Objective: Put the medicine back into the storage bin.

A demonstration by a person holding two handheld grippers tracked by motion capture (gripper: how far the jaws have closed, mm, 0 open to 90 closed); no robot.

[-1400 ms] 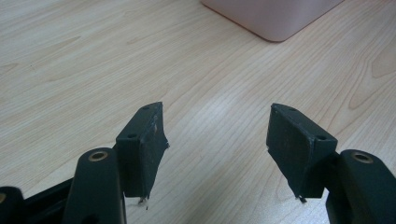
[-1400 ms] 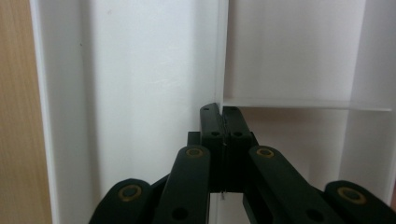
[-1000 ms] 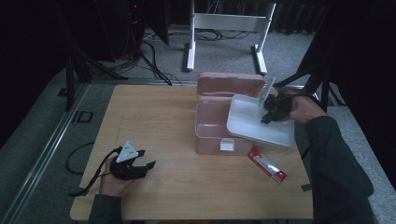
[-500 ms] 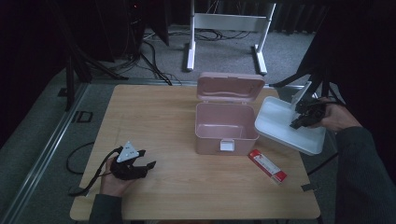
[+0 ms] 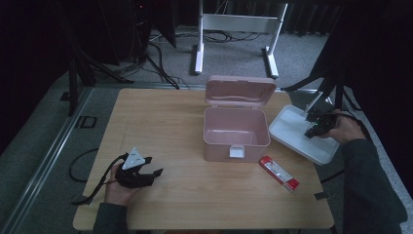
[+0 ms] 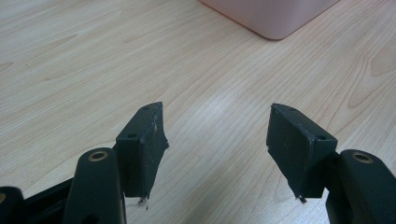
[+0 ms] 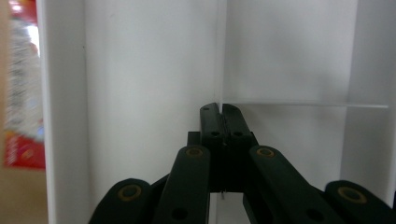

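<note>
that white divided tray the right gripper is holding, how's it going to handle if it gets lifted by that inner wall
The white tray looks like thin rigid plastic, so probably light and stiff. The right gripper is shut on a thin divider, so it may pivot or slip. It overhangs the table edge, so it could tip.

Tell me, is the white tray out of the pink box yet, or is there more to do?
Done: the white tray is out of the open pink box, at the table's right edge. In hand: the right gripper is shut on a divider wall inside the tray, not yet let go. Left: the left gripper waits open over bare wood, and the red packet lies untouched.
</note>
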